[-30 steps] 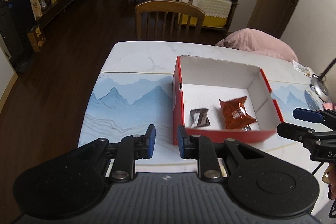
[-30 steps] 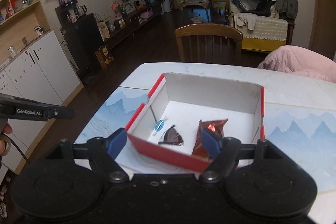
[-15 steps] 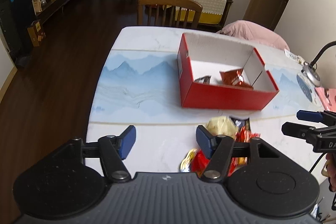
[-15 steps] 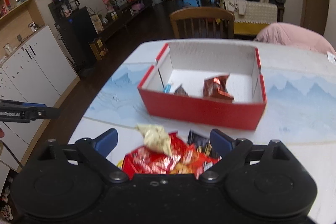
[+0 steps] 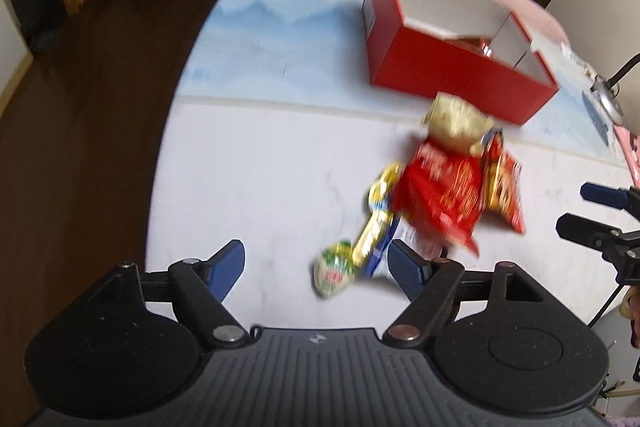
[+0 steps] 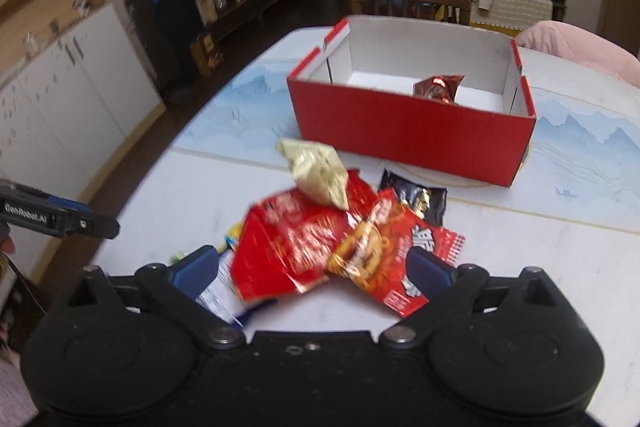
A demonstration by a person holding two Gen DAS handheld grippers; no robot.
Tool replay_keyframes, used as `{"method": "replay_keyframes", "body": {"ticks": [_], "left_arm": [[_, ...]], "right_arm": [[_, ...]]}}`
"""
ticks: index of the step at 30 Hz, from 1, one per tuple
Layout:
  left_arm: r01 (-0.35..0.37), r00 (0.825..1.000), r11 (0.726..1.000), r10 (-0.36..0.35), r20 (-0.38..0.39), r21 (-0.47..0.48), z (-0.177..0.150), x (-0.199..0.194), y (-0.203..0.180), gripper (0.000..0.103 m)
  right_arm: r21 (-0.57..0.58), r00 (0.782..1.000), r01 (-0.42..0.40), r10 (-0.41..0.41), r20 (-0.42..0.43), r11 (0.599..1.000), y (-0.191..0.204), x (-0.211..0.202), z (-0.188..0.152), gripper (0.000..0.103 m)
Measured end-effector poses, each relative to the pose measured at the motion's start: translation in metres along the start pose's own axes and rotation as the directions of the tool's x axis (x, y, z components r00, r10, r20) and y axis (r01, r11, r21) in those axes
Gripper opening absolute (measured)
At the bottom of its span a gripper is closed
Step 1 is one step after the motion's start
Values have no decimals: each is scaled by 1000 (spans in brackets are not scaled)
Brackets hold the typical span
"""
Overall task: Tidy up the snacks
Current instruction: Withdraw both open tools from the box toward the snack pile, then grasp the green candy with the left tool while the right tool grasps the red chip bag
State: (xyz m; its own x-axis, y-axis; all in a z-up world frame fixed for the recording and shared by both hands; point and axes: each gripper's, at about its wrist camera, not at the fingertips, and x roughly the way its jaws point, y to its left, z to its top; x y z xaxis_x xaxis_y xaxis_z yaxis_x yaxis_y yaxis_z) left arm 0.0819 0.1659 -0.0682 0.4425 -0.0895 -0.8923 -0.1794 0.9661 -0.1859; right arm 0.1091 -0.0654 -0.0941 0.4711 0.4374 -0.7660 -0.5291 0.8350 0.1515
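Both grippers hover over the white table [image 5: 256,163] with jaws spread wide and empty. The left gripper [image 5: 316,265] faces a green-and-gold round snack [image 5: 334,273] at the near left edge of the snack pile [image 6: 340,231]. The right gripper [image 6: 314,267] frames the pile's large red packets [image 6: 296,243]. Beyond the pile stands the red box [image 6: 408,129], holding a brown-red packet [image 6: 438,89].
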Motion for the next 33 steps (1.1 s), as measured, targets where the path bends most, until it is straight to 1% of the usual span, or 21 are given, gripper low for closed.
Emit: {"method": "replay_keyframes", "body": {"ticks": [3,6,8,10,15,18,20,24,28,29,33], "left_arm": [[4,999,1000,-5,-40,-16,-7,13,1,78],[-19,998,1000,20,-67,21,-9,28,-4,78],[-27,995,999,31,-98,45,-12,41,-6,78],[-43,993,997,49,-109,61,-18,52,-7,78],[-49,993,993,60,-101,110,-23,71,-12,78],[-39,992,988,56,-113,153,-25,80,-17,78],[-45,991,983,66,-114,180,-26,85,-21,78],[-50,990,983,72,-121,177,-25,95,-21,77],[-50,991,979,72,-109,195,-22,98,-24,77],[-51,992,979,73,-106,200,-22,98,-25,76],[-57,993,974,78,-87,217,-21,97,-28,63]], "right_arm": [[-30,1000,-5,4,-27,1000,-5,9,-3,101],[-52,999,-14,12,-51,999,-11,19,-6,101],[-66,998,-24,20,-65,998,-14,24,-8,101],[-86,996,-36,29,-82,996,-16,29,-9,100],[-130,992,-59,44,-114,990,-20,39,-11,100],[-132,990,-66,49,-130,989,-22,43,-10,100],[-129,990,-67,50,-134,989,-25,44,-9,100],[-123,989,-65,48,-137,990,-29,45,-7,100],[-126,990,-55,37,-138,990,-33,43,-6,100],[-127,989,-54,36,-140,990,-35,43,-5,100],[-132,990,-45,26,-137,990,-39,40,-5,100]]}}
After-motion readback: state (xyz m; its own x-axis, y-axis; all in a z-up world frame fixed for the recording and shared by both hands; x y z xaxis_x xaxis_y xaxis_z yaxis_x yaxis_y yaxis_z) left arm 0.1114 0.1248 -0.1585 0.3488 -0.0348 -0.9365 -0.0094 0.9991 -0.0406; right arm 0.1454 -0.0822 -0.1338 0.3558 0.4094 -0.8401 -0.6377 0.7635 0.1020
